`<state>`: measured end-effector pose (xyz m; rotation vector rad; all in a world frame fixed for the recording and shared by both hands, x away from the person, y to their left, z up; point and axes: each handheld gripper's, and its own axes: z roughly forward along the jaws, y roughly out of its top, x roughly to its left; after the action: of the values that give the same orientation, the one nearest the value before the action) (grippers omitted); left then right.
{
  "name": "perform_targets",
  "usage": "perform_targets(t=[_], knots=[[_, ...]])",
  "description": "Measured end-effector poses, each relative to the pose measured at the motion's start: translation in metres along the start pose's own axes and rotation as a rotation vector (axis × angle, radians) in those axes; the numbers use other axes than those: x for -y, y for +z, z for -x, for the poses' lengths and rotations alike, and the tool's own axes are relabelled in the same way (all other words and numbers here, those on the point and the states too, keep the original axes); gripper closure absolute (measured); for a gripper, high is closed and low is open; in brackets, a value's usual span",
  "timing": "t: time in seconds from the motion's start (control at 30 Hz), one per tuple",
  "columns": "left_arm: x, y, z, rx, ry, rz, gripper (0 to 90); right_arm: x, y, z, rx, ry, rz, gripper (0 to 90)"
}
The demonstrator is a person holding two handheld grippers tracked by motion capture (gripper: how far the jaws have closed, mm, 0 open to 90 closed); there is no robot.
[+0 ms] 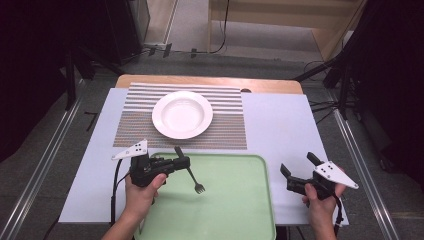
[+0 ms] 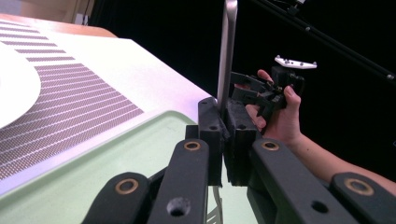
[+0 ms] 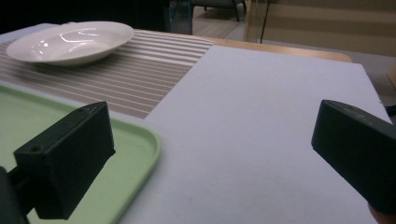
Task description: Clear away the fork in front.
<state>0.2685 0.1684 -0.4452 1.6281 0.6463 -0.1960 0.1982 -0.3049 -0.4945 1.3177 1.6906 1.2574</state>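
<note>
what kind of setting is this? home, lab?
Likely a lab or recording setup staged as a dining place. A white plate sits on a striped placemat beside a green tray, but the table is covered in plain sheeting, with black curtains and cables around it.

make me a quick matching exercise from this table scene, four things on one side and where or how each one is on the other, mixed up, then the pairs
1. fork
2. white plate
3. green tray
4. right hand-held gripper

a. on the striped mat
b. jaws open, nothing between them
c. on the table's near edge
d. clamped in the left hand-held gripper, tines toward the person

Pairs: 1-d, 2-a, 3-c, 4-b
</note>
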Motion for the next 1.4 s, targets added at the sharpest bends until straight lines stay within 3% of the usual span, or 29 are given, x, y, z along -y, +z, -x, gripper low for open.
perform_targets(t=[0.5, 0.83, 1.0, 1.03, 1.27, 1.33, 1.37, 1.4], knots=[[0.002, -0.017, 0.003, -0.014, -0.028, -0.029, 86.8, 0.012, -0.023, 0.031, 0.046, 0.021, 0.022, 0.0], [0.012, -0.03, 0.0, 0.014, -0.094, -0.064, 86.8, 0.013, -0.024, 0.033, 0.056, 0.032, 0.023, 0.0], [0.018, -0.028, -0.002, 0.046, -0.128, -0.12, 86.7, 0.014, -0.022, 0.032, 0.053, 0.03, 0.014, 0.0], [0.018, -0.026, -0.003, 0.037, -0.13, -0.141, 86.7, 0.014, -0.022, 0.032, 0.054, 0.028, 0.016, 0.0], [0.018, -0.024, -0.01, 0.016, -0.162, -0.149, 86.0, 0.014, -0.023, 0.036, 0.062, 0.026, 0.022, 0.0], [0.017, -0.022, -0.014, -0.06, -0.147, -0.163, 84.1, 0.015, -0.022, 0.036, 0.062, 0.031, 0.018, 0.0], [0.017, -0.022, -0.014, -0.06, -0.147, -0.163, 82.9, 0.015, -0.022, 0.037, 0.063, 0.031, 0.016, 0.0], [0.017, -0.021, -0.016, -0.088, -0.146, -0.167, 81.6, 0.015, -0.022, 0.037, 0.064, 0.031, 0.015, 0.0]])
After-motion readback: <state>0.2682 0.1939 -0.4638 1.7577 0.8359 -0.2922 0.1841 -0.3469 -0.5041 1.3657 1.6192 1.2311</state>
